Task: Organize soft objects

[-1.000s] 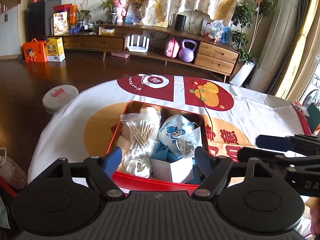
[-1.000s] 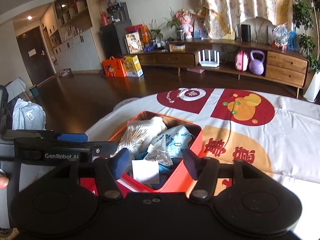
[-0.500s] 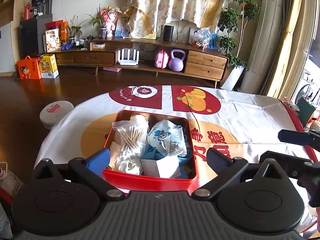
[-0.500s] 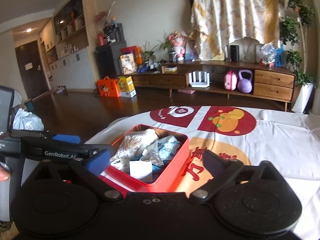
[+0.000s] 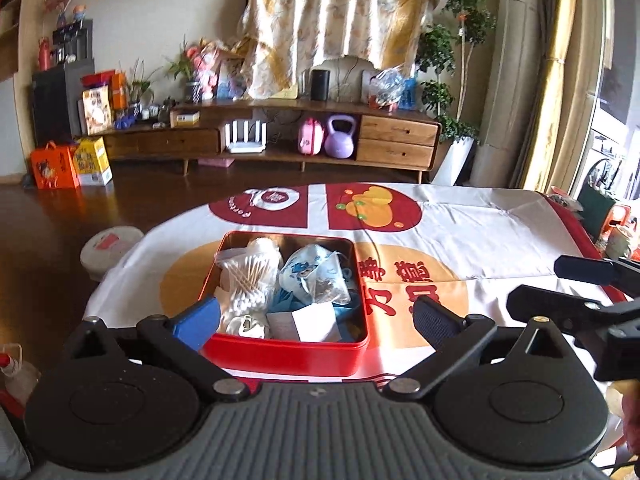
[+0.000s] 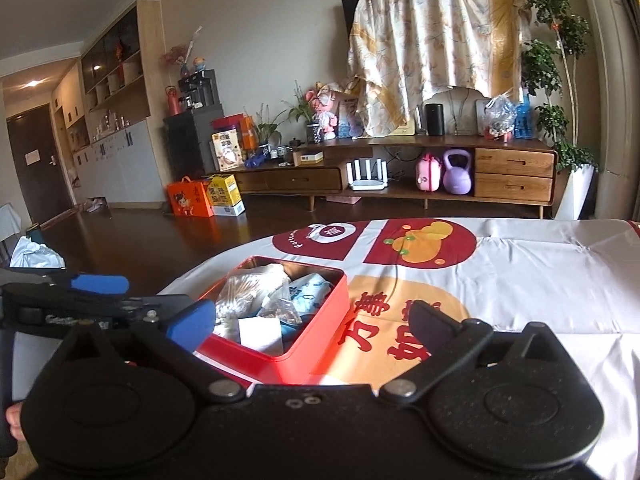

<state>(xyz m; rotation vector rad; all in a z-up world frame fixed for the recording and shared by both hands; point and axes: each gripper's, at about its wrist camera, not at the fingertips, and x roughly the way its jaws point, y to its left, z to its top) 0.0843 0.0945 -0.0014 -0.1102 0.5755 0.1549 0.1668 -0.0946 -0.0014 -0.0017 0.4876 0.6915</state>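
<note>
Left wrist: both tools [image 5: 316, 320] [image 6: 312, 320] wide apart, angled down w/ tin [image 5: 280, 350] between.

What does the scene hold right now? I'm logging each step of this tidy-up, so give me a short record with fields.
container: red tin, lid off, on the printed tablecloth
contents: bag of cotton swabs, blue printed pouch, white card
left gripper: fingers wide open, holding nothing
right gripper: fingers wide open, holding nothing
tablecloth outside tin: no loose items visible

We see a glossy red metal tin [image 5: 288, 350] at six o'clock on smooth, sheeny printed cloth [image 5: 480, 232]; clear crinkly plastic bags [image 5: 244, 272] inside.
</note>
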